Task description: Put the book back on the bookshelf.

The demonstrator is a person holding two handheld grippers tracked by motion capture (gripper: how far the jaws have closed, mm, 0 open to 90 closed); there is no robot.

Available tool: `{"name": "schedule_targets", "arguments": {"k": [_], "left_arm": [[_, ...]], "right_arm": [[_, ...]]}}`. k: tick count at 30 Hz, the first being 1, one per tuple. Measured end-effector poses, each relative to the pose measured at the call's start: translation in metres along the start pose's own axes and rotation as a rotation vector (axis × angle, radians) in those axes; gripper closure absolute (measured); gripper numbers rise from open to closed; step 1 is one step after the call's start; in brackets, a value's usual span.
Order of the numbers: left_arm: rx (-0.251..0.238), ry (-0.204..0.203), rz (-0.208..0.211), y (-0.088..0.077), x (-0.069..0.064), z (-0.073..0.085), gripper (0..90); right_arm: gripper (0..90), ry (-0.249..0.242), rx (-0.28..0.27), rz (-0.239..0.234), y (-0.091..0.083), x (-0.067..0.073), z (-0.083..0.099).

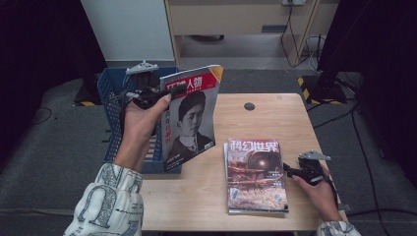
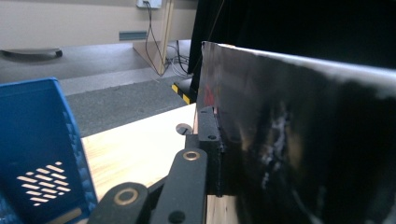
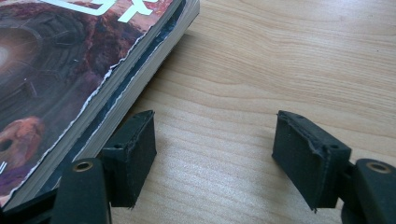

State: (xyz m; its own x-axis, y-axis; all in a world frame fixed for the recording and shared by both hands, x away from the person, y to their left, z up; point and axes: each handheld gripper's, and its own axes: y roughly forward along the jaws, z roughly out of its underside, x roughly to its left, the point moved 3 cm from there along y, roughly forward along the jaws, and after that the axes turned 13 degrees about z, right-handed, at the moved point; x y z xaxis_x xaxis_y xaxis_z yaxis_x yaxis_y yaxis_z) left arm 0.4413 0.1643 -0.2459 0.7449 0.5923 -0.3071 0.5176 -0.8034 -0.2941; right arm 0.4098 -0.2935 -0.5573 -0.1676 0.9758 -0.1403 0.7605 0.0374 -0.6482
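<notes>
Two magazines are in play on the wooden tabletop (image 1: 206, 196). Nearest, at the right, the right claw (image 1: 290, 170) is held low in the person's right hand (image 1: 319, 196), just beside the right edge of a small stack of magazines (image 1: 255, 174) that lies flat, a reddish science-fiction cover on top. In the right gripper view its jaws are seen standing apart with bare wood between them; one jaw sits right beside the worn edge of the stack (image 3: 70, 93), though contact cannot be told for certain, and nothing is gripped.

Farther off, at the left, a magazine with a portrait cover (image 1: 192, 118) is held upright and slightly tilted above the tabletop's left edge, its top red band uppermost. It is clamped near its upper left edge by the left claw (image 1: 164, 94), which is carried in the left hand (image 1: 137, 123). In the left gripper view one jaw is seen pressed flat against the glossy dark cover (image 2: 303, 140).

Behind and to the left of that magazine, a blue plastic crate (image 1: 110, 93) is placed at the tabletop's left side, and its perforated wall (image 2: 37, 154) is seen in the left gripper view.
</notes>
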Motion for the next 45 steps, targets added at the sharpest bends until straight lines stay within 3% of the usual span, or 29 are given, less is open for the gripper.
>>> {"name": "schedule_targets", "arguments": {"k": [12, 18, 28, 45], "left_arm": [[-0.026, 0.001, -0.034, -0.027, 0.001, -0.003, 86.3], [-0.038, -0.004, -0.053, -0.044, 0.008, -0.002, 86.3], [-0.091, -0.019, -0.108, -0.091, 0.020, -0.002, 86.3], [-0.109, -0.037, -0.180, -0.131, 0.039, 0.006, 86.3]], "right_arm": [[29.9, 0.002, 0.003, -0.001, 0.000, 0.000, 0.000], [29.9, 0.005, 0.002, -0.001, 0.000, 0.000, 0.000], [29.9, 0.003, 0.002, 0.000, 0.000, 0.000, 0.000], [29.8, 0.002, 0.002, 0.001, 0.000, 0.000, 0.000]]}}
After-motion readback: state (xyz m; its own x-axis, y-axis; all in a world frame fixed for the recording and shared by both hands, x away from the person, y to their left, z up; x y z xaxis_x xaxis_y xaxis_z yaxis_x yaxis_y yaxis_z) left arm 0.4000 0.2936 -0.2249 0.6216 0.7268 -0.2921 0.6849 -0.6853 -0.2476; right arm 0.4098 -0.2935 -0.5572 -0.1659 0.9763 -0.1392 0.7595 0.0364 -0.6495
